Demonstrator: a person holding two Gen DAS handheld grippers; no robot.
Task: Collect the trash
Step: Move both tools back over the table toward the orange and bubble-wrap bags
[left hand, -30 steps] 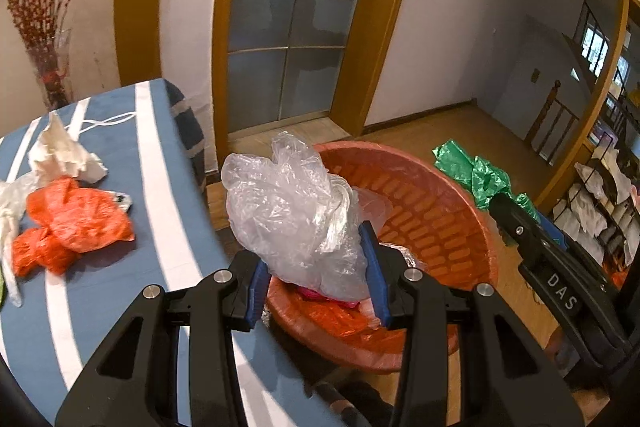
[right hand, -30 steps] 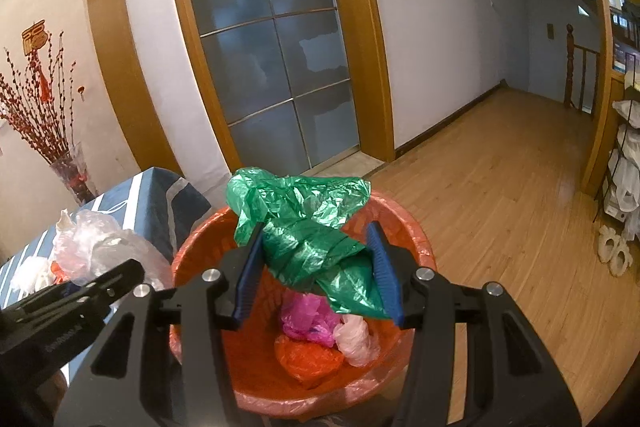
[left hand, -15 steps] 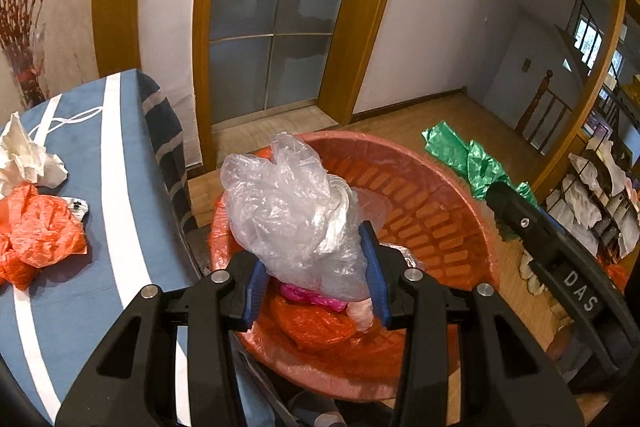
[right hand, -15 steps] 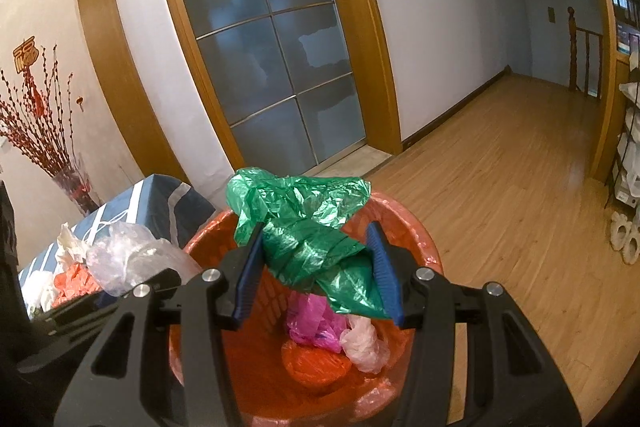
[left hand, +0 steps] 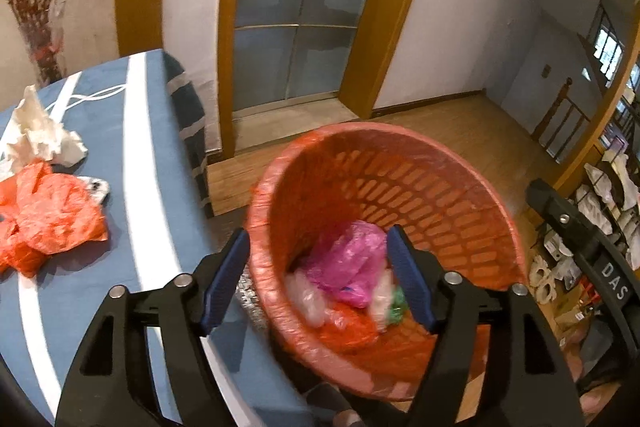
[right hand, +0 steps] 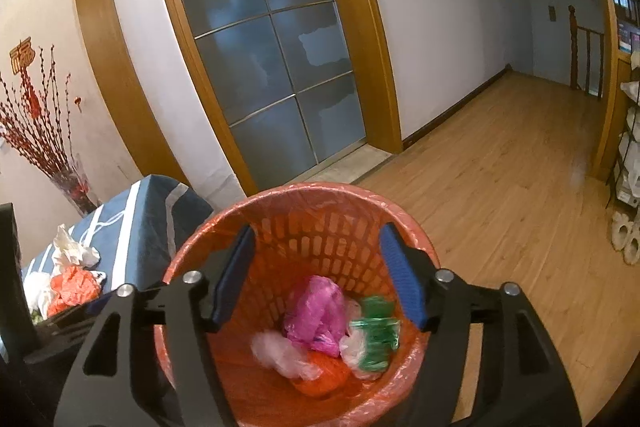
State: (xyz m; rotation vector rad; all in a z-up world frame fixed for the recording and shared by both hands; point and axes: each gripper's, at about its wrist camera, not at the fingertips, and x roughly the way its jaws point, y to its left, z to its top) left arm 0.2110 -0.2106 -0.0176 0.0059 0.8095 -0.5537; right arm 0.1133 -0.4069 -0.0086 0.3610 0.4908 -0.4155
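An orange slatted waste basket (left hand: 420, 183) (right hand: 304, 211) stands on the floor beside the table. Inside lie a pink bag (right hand: 316, 319), a clear bag (right hand: 280, 351) and a green bag (right hand: 376, 339), blurred as they drop. My left gripper (left hand: 318, 279) hangs over the basket, its jaws opening with nothing between them. My right gripper (right hand: 318, 275) is also above the basket, jaws opening and empty. On the blue striped tablecloth (left hand: 148, 163) rest an orange bag (left hand: 52, 215) and crumpled white paper (left hand: 40, 139).
The right gripper's black body (left hand: 580, 255) shows at the right edge of the left wrist view. A glass door (right hand: 264, 59) with a wooden frame stands behind. A vase of red branches (right hand: 44, 135) stands by the wall. Shoes and racks (right hand: 624, 235) line the right.
Both grippers have opened. The clear bag left the left jaws and the green bag left the right jaws; both now lie in the basket.
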